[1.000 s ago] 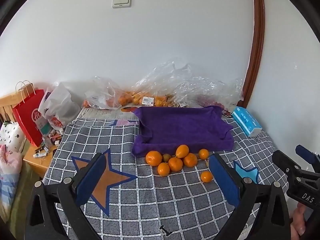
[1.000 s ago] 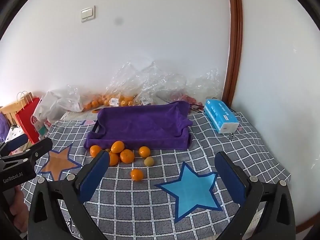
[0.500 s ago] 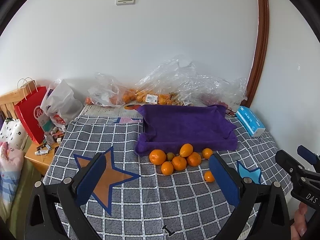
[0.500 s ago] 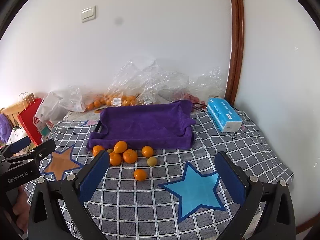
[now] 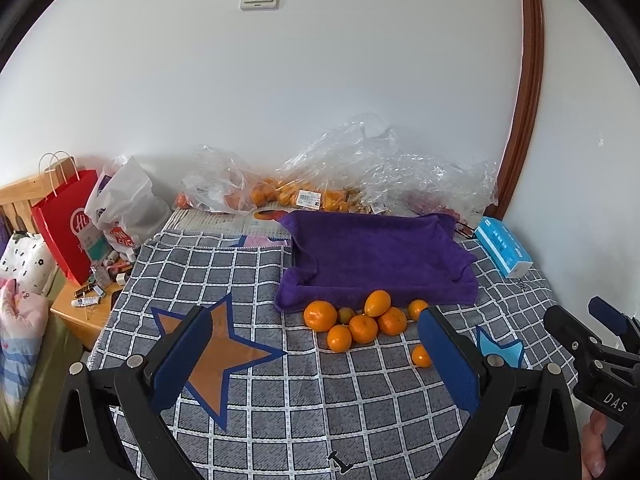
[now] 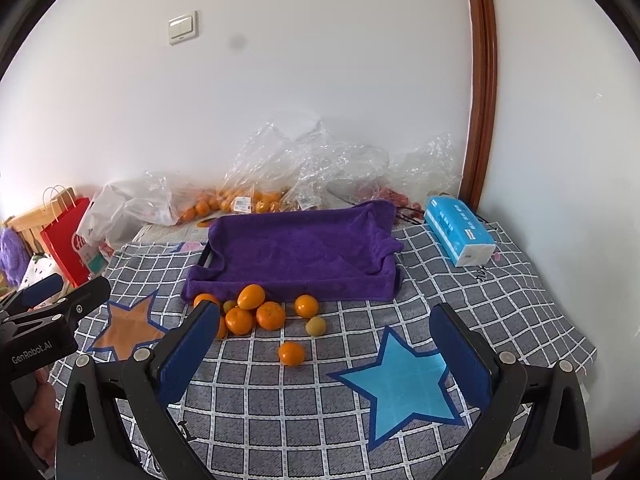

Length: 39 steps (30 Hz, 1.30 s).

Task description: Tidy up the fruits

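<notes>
While both gape, left tool (image 5: 316,354) seemingly holds nothing

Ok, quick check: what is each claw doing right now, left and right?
Left claw: open, holding nothing, above the checked cloth.
Right claw: open, holding nothing, short of the oranges.

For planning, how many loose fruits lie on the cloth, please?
9 fruits: seven bunched before the purple tray, a yellowish one beside them, a lone orange nearest; more may hide.
</notes>
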Motion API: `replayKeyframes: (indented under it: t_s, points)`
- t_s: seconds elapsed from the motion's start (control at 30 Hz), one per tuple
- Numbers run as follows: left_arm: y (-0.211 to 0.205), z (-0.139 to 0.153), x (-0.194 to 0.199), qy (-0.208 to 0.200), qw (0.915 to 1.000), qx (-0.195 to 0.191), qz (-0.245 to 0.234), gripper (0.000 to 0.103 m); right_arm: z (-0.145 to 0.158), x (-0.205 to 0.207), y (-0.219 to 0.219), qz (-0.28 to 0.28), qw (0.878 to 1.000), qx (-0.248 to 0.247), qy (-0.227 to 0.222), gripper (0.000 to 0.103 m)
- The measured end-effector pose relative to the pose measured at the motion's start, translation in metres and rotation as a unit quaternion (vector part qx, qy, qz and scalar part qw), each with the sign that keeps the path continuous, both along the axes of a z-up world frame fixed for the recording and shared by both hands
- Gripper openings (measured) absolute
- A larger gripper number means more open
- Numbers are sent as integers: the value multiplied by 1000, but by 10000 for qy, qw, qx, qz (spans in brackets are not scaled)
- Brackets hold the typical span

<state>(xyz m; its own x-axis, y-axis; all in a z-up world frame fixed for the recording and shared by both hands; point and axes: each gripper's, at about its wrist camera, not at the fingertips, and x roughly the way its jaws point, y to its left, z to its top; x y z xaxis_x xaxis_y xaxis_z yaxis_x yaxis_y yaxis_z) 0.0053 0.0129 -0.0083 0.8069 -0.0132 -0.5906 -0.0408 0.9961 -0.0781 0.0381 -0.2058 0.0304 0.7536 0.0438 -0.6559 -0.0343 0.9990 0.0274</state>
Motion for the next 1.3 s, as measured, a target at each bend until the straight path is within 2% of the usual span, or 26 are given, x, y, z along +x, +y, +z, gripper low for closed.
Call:
replayKeyframes:
  t_s: [0.73,0.97,1.17,1.3]
  points:
    - [-6,-5,-3,-16,9996,251,87,103,2,-2,-2,-18,10000,4,-16,103]
    - [-6,-2,-9,-228,9996,141,24,103,1,0,-4,-35,10000,9,-7,103]
    - [-8,0,-7,-251,9996,124,-67,103,0,2,-3,-4,10000,-71,15,103]
    - [-9,2,-9,-332,9992,209,-107,103,0,1,-2,26,9999,-164,-27,103]
